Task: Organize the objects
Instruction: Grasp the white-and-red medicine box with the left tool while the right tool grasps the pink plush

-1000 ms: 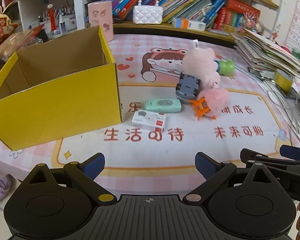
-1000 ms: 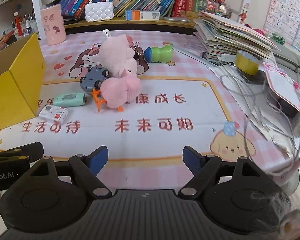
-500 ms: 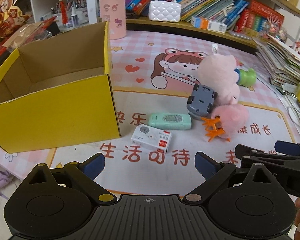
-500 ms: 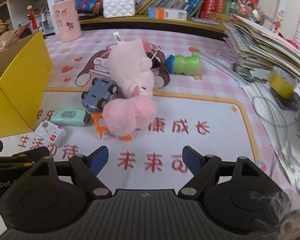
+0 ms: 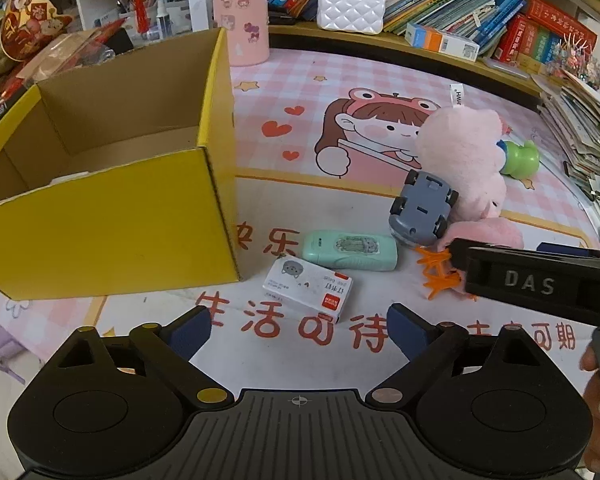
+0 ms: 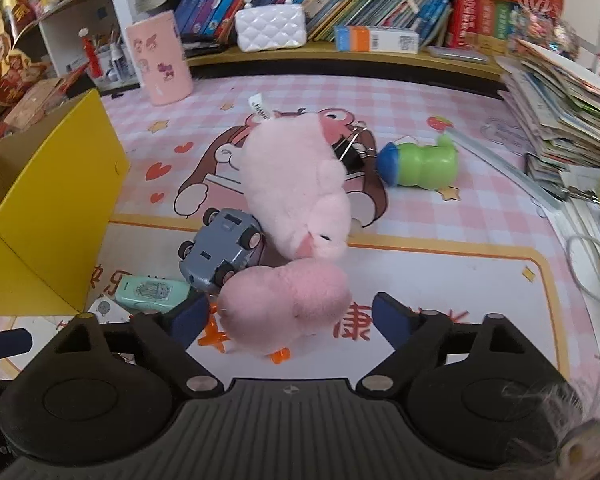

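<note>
An open, empty yellow box (image 5: 112,220) stands at the left. Beside it lie a small white carton (image 5: 308,288), a mint green case (image 5: 350,250) and a tipped grey toy car (image 5: 422,210). The car leans on a big pink plush (image 6: 296,188). My left gripper (image 5: 298,328) hovers just short of the carton, its jaws closing with nothing between them. My right gripper (image 6: 290,316) has its jaws opening around a small pink plush with orange feet (image 6: 288,304); the pads stand apart from it. A green toy (image 6: 424,164) lies further right.
A pink cup (image 5: 242,16), a white handbag (image 5: 350,10) and rows of books line the back shelf. A pile of papers (image 6: 560,92) and loose cables (image 6: 592,264) crowd the right side. The right gripper's body (image 5: 540,280) crosses the left wrist view.
Both grippers have moved forward toward the toys. The right one now has the small pink plush between its jaws, and its body has slid across that plush in the left wrist view.
</note>
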Demonstrator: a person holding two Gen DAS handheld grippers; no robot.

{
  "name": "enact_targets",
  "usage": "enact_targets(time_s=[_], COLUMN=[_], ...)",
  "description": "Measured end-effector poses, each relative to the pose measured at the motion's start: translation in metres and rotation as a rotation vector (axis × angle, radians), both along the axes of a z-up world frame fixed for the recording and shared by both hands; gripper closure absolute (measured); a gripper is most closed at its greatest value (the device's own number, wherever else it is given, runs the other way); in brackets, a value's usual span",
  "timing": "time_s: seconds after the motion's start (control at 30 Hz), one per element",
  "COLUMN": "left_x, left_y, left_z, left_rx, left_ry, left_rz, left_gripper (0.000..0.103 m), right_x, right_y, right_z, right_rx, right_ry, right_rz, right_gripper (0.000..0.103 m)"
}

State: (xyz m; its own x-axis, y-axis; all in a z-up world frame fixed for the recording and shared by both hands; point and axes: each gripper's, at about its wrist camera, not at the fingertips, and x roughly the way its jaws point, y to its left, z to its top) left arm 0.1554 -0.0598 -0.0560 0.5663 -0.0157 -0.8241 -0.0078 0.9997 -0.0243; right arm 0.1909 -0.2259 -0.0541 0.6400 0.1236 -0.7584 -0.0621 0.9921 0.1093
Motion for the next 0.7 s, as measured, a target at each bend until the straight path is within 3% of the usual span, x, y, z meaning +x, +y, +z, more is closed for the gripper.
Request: enact_targets(time_s=[0.27,0.33,0.37,0.43,0.6,0.67,0.7], left_x=[0.014,0.018,0.02,0.024,0.03,0.031,0.031], left_y=[-0.011,-0.012,-0.011,-0.011,-0.012,-0.014,-0.012], left_z=[-0.015,-0.019,-0.021,-0.024,-0.031,-0.03,-0.029], left_rx=[0.023,0.028,0.028,0.025,0.026,0.041,0.029], left_ry=[-0.023,-0.022,-0.021,-0.019,-0.012,-0.026,-0.02], left_rz=[-0.026,-0.022,-0.016,-0.007,0.014,0.017,0.02], left_gripper=[0.014,0.014,0.014,0.015,0.029,0.044,0.044], right_x=[0.021,0.023,0.024,0.023,0.02,0.018,0.017], right_y=[0.001,-0.001,-0.002,-0.005,-0.011,-0.013,-0.013], right_z=[-0.013,-0.014,-0.014,-0.014,-0.012,-0.01,-0.008], right_rx=[0.003,0.019,0.033,0.052,0.059,0.054,0.048], right_ry=[0.024,0.025,0.026,0.027,0.02,0.014,0.01], right_rz=[0.057,0.078,0.091,0.109,0.132,0.131,0.128], right_gripper=[0.013,0.019,0.029,0.03,0.031,0.031,0.031])
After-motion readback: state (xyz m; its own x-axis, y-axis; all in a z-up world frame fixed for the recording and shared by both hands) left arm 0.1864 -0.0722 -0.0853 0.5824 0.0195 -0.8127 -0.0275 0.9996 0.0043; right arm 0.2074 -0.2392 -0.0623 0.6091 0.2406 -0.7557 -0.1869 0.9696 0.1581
